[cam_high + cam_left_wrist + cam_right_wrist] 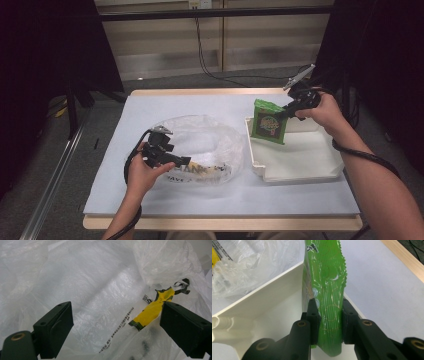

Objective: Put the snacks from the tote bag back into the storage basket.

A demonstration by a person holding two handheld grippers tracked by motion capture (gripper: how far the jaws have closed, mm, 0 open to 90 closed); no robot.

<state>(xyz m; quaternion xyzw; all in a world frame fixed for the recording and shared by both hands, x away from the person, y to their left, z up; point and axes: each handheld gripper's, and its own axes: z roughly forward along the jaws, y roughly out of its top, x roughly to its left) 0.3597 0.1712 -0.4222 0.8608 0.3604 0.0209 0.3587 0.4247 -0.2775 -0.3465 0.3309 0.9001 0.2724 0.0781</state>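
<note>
Right hand-held gripper point(329, 322) is clamped on a green packet point(269, 121), held upright just above the white tray point(300, 172). Left hand-held gripper point(117, 327) has its jaws apart at the clear bag point(210, 137). Judgement: transfer midway; whether the packet is bound for bag or tray is unclear.

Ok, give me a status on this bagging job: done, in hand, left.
Done: nothing visibly packed; the white tray looks bare. In hand: the right gripper is shut on the green snack packet, held above the tray. Left: the left gripper sits open at the clear plastic bag, so bagging probably remains.
</note>
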